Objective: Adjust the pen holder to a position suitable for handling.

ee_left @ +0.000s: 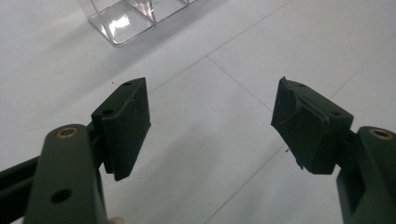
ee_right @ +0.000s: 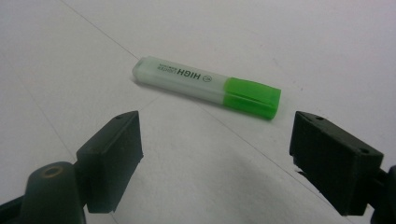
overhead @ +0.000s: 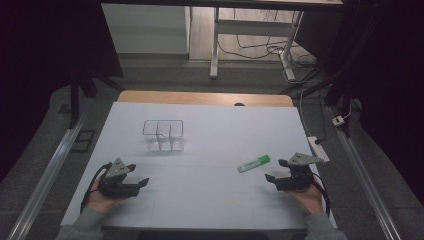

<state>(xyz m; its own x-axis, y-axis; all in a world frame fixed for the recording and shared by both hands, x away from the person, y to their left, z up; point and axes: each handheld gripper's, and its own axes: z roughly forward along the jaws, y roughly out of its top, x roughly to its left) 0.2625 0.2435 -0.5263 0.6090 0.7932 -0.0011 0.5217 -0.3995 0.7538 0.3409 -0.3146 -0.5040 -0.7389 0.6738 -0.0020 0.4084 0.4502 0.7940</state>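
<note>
A highlighter (overhead: pixel 253 163) with a pale body and green cap lies flat on the white table cover, right of centre. My right gripper (overhead: pixel 276 170) rests just right of it, jaws wide open and empty; in the right gripper view the highlighter (ee_right: pixel 205 86) lies a short way beyond the gripper (ee_right: pixel 215 140), cap toward the right. A clear plastic organiser (overhead: pixel 163 135) with several compartments stands left of centre. My left gripper (overhead: pixel 139 174) sits near the front left, open with nothing between its jaws; in the left gripper view, the gripper (ee_left: pixel 210 112) has the organiser's corner (ee_left: pixel 123 21) at the top.
The white cover (overhead: pixel 210 195) spans the wooden table (overhead: pixel 205 97), whose far edge shows bare. A white power strip (overhead: pixel 318 148) with a cable lies at the right edge. Beyond the table stand desk legs (overhead: pixel 215 45) and floor cables.
</note>
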